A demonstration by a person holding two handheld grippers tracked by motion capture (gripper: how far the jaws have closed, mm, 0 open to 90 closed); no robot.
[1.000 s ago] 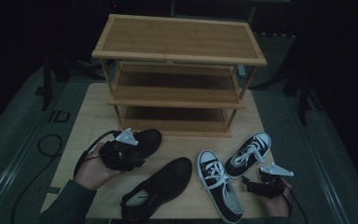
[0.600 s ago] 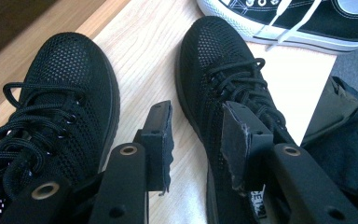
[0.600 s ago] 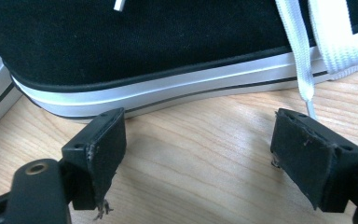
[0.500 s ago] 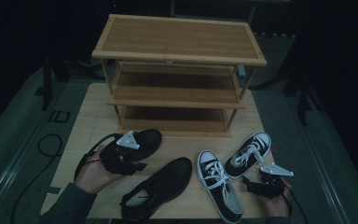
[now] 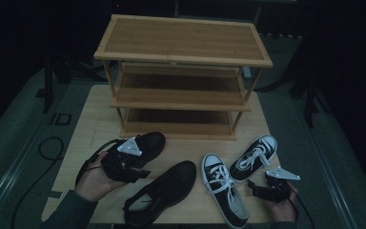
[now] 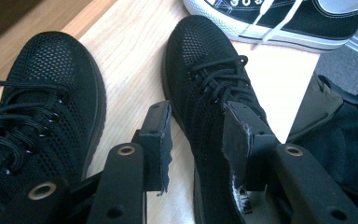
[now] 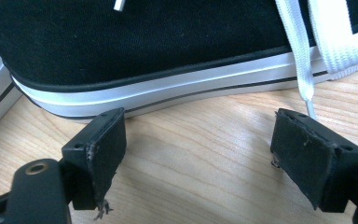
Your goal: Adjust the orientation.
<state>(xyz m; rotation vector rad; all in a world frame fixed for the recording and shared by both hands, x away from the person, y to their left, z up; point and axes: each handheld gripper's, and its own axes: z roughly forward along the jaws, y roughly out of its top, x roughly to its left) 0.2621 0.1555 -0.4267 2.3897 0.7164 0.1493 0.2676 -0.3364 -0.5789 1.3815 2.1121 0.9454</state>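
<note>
Counting 2 black mesh lace-up shoes (image 5: 161,191) and 2 black-and-white canvas sneakers (image 5: 225,195) on the light wood table (image 5: 88,124), in front of 1 three-tier wooden shoe rack (image 5: 183,71). L gripper (image 6: 196,140) hovers over the mesh pair, fingers wide, nothing gripped. R gripper (image 7: 198,154) sits low by a sneaker's sole, fingers wide, empty.

My rig: left gripper (image 6: 193,140) black, brass-ringed screw holes, frayed foam pads (image 6: 161,140); grey triangular plate on top, black cable; dark green sleeve (image 5: 69,214).
</note>
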